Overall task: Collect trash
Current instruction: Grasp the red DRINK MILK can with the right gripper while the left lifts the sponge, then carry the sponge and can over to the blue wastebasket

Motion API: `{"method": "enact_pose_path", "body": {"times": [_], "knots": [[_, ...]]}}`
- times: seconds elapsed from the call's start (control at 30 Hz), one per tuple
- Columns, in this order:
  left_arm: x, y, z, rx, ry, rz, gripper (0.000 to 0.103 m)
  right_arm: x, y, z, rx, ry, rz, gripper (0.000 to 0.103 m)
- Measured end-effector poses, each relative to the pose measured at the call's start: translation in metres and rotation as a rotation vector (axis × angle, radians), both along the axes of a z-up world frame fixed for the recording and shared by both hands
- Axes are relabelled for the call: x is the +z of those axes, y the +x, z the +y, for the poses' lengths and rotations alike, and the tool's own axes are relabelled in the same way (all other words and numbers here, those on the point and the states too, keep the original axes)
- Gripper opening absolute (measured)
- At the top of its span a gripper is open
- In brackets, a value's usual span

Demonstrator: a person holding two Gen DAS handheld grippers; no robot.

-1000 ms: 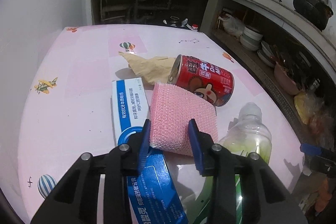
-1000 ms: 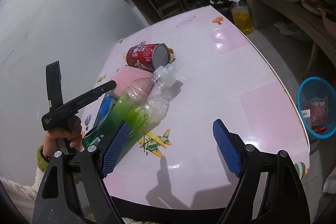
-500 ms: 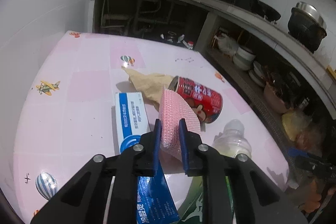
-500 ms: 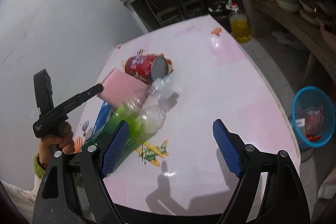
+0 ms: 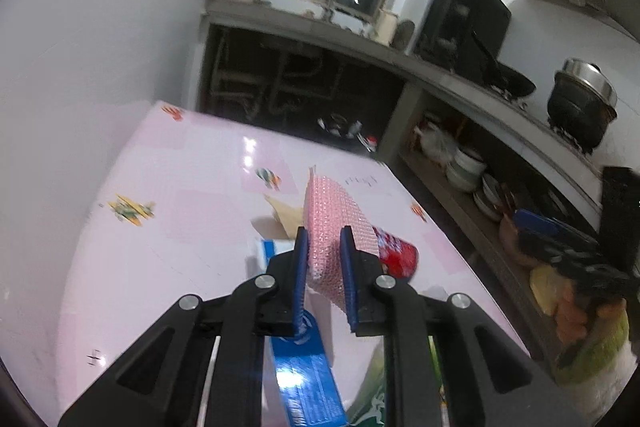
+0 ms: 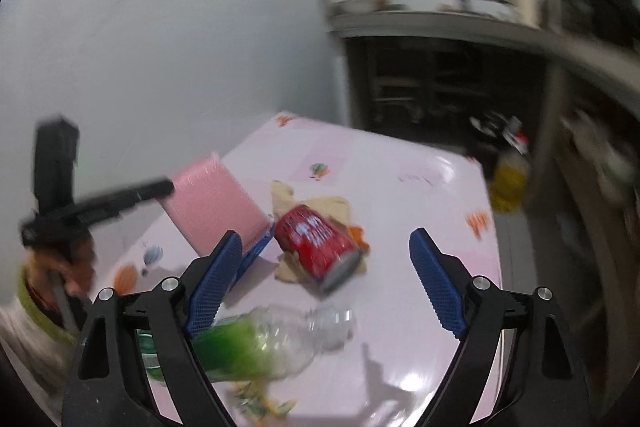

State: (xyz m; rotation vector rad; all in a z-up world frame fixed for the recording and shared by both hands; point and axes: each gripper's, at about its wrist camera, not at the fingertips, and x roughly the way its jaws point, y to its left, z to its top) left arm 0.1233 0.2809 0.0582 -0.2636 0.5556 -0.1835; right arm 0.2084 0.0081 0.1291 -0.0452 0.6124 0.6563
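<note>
Item, nearest: left tongs (image 5: 323, 259) are clamping the pink scrub pad (image 5: 332, 223), which a moment ago was lying on the counter (image 5: 168, 227) and is now hanging clear of it, pinched thin between the blue pads. Item: right tongs (image 6: 324, 287) are standing wide and spreading a little further, nothing between them, hovering over the clear plastic bottle (image 6: 272, 335) with green liquid, which is lying on its side at the counter's near edge. Item: blue-and-white carton (image 5: 304, 383) is lying flat beneath the lifted pad. Item, further on: red drink can (image 6: 316, 243) is resting on its side atop crumpled brown paper (image 6: 316, 203). Item, far: kitchen shelf with stacked bowls (image 5: 468, 167), not part of the job. Assessment: first piece of trash is appearing secured and ready to be carried off; bottle, carton, can and paper are still awaiting collection. No bin is showing in either current view.
</note>
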Motion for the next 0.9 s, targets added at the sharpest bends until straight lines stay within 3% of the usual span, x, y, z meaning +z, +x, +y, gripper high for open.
{"method": "enact_pose_path", "body": {"times": [0.3,0.5,0.7,0.9], "knots": [[0.007,-0.006,0.022,0.080,-0.010,-0.005,0.015,-0.039,0.055,0.098,0.320,-0.412,-0.012,0.083],[0.001,-0.003,0.032,0.097,-0.030,0.017,0.015,-0.074,0.077,0.131,0.375,-0.543,0.060,0.081],[-0.003,-0.003,0.031,0.096,-0.035,0.021,0.015,-0.089,0.089,0.133,0.359,-0.549,0.130,0.063],[-0.004,-0.004,0.028,0.098,-0.038,0.020,0.015,-0.076,0.081,0.108,0.301,-0.467,0.100,0.063]]}}
